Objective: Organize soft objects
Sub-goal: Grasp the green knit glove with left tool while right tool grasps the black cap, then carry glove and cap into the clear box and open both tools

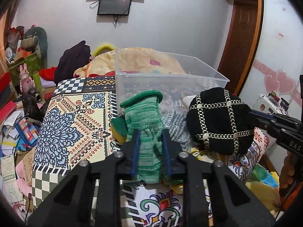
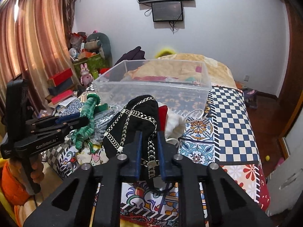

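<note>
Left gripper point(image 1: 151, 141) pinches the green knit sock point(image 1: 146, 130) at frame centre; right gripper point(image 2: 149, 141) clamps the black embroidered cap point(image 2: 132, 124). Both seem light and limp; mid-body holds suit the clear bin point(image 1: 170, 75) above.

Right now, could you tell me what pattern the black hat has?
A silver chain-like grid on the black hat, clearest in the left wrist view.

The clear plastic bin point(image 2: 151, 87) is open on top, so dropping in from above is wide open, but its near wall stands right behind the pile. The grey knit point(image 1: 175, 124) and white fabric point(image 2: 175, 123) crowd the patterned bedspread point(image 2: 234, 117) in front; toward its right edge, the checkered strip lies bare.
</note>
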A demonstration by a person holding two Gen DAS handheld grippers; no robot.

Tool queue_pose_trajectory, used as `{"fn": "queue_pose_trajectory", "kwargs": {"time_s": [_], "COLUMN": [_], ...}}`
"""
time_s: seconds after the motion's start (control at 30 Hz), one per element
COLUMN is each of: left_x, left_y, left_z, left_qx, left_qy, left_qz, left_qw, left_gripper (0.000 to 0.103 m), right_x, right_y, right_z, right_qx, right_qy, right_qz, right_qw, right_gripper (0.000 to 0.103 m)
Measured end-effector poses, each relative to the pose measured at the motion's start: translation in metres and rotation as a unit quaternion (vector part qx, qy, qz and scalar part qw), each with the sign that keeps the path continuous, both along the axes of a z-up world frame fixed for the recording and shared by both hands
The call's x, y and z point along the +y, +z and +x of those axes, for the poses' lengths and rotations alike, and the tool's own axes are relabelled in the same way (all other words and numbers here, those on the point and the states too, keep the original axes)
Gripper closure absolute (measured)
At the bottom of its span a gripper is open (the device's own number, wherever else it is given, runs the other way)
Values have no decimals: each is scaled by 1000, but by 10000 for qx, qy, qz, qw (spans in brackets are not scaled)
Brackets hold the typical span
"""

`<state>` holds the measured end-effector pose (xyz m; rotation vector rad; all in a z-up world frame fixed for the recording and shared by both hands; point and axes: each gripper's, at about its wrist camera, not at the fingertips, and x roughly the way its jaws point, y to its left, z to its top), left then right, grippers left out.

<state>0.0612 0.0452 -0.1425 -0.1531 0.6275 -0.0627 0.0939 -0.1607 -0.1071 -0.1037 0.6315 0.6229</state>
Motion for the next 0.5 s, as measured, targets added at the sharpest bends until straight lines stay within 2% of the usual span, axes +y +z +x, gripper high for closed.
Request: {"fn": "queue_pose_trajectory", "kwargs": {"time_s": [0.1,0.2,0.5], "left_x": [2,3,4], "left_y": [3,8,39], "left_z": [-2,-6,-22], "left_qx": [-68,-166,-590], "left_qy": [5,15,42], "left_qz": [-41,-70,-137], "left_qw": [10000,9998,9982], "left_gripper": [92,94,95], "right_x": [-3,-5,-5], "right_y": [7,15,42], "right_z": [-3,-7,-10], "right_qx": [-105,-226,-547], "right_qy": [2,7,75], "right_qz": [88,208,500], "right_qw": [9999,9995,9972], "right_gripper": [92,92,93]}}
